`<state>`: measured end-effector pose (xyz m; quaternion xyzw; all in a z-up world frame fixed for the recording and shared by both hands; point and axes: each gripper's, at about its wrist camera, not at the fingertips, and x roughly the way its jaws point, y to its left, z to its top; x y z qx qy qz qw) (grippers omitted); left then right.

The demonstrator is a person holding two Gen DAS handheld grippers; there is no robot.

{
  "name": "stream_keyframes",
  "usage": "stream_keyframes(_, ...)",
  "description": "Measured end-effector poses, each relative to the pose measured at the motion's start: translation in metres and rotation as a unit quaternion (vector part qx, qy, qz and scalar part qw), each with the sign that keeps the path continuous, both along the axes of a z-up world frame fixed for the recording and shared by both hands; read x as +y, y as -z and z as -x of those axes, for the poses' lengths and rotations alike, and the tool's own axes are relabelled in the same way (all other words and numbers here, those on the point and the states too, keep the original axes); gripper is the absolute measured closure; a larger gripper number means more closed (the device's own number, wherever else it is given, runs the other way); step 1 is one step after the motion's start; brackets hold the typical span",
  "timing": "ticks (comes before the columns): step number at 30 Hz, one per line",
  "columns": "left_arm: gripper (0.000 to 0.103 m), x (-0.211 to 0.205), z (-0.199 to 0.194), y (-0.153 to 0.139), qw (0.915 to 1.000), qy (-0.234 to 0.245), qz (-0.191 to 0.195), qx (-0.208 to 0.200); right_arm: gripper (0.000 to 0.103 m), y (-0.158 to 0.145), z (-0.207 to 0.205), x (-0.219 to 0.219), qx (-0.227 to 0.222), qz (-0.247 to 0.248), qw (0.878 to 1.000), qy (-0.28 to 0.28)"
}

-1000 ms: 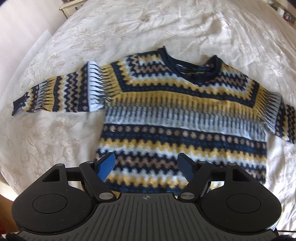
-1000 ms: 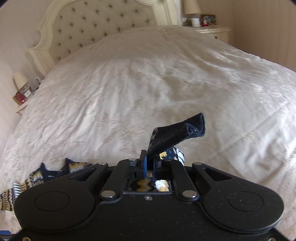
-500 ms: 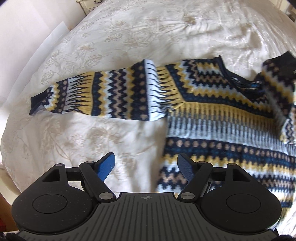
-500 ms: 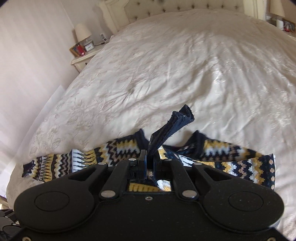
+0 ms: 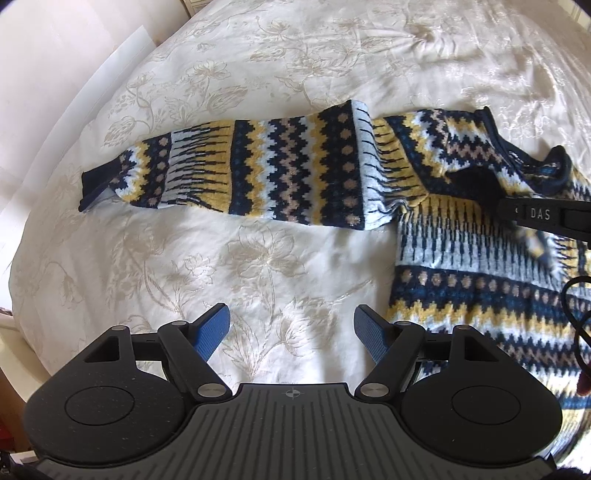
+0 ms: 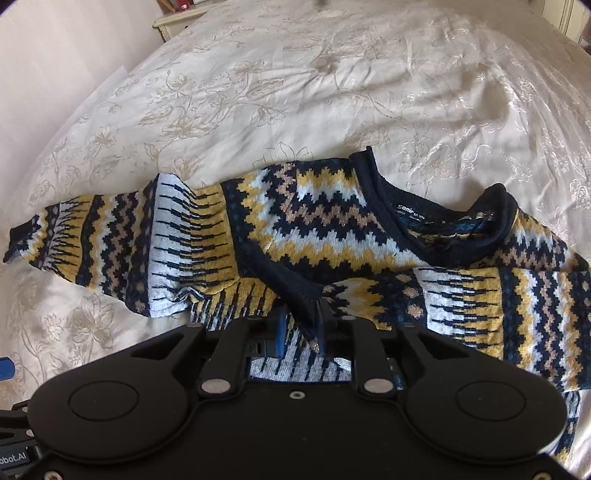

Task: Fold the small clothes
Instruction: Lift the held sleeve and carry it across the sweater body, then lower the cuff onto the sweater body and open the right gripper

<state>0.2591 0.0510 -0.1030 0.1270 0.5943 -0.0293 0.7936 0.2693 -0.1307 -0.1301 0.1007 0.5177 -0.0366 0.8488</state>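
Observation:
A navy, yellow and white zigzag-knit sweater (image 5: pixel 480 295) lies flat on the bed. Its left sleeve (image 5: pixel 258 173) stretches out to the left. The right sleeve (image 6: pixel 480 306) is folded across the chest, and its dark navy cuff (image 6: pixel 295 291) lies between the jaws of my right gripper (image 6: pixel 301 328), which are opening with a gap showing beside the cuff. My left gripper (image 5: pixel 291 332) hangs open over bare bedspread, just left of the sweater's hem and below the outstretched sleeve, with nothing between its blue fingers (image 5: pixel 212 334). The right gripper's black body (image 5: pixel 546 214) juts in over the sweater's chest.
The cream floral bedspread (image 5: pixel 258 266) spreads all round the sweater. The bed's edge and a pale wall (image 5: pixel 55 74) lie to the left. A cream nightstand (image 6: pixel 177 18) stands at the far left corner. A black cable (image 5: pixel 570 295) loops in at the right edge.
My right gripper carried the cuff leftward and down, laying the right sleeve across the chest, and its jaws parted. My left gripper slid left from over the hem to bare bedspread.

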Motion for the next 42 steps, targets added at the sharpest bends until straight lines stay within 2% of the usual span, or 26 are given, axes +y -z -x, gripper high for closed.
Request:
stream_keyframes(2, 0.030, -0.002, 0.000, 0.001, 1.0000, 0.005, 0.000, 0.000, 0.055, -0.004, 0.000, 0.006, 0.008, 0.020, 1.000, 0.004)
stream_keyframes(4, 0.030, -0.005, 0.001, 0.000, 0.9999, 0.011, 0.002, -0.001, 0.049, -0.011, 0.001, 0.009, 0.011, 0.038, 0.999, 0.008)
stream_keyframes(9, 0.030, -0.016, 0.004, -0.004, 0.9996, 0.028, 0.005, -0.003, 0.044, -0.027, 0.004, 0.011, 0.014, 0.057, 0.998, 0.017)
stream_keyframes(11, 0.030, -0.019, 0.005, -0.006, 0.9994, 0.033, 0.005, -0.003, 0.039, -0.032, 0.007, 0.008, 0.020, 0.052, 0.998, 0.022)
stream_keyframes(17, 0.030, -0.030, 0.010, -0.011, 0.9987, 0.050, 0.009, -0.001, 0.032, -0.037, 0.019, -0.002, 0.056, 0.019, 0.997, 0.045)
stream_keyframes(26, 0.030, -0.048, 0.017, -0.010, 0.9973, 0.074, 0.006, 0.002, 0.032, -0.033, 0.046, -0.017, 0.087, 0.006, 0.994, 0.068)
stream_keyframes(42, 0.030, -0.069, 0.028, -0.010, 0.9952, 0.098, 0.003, 0.001, 0.032, -0.031, 0.069, -0.034, 0.090, -0.006, 0.992, 0.087)
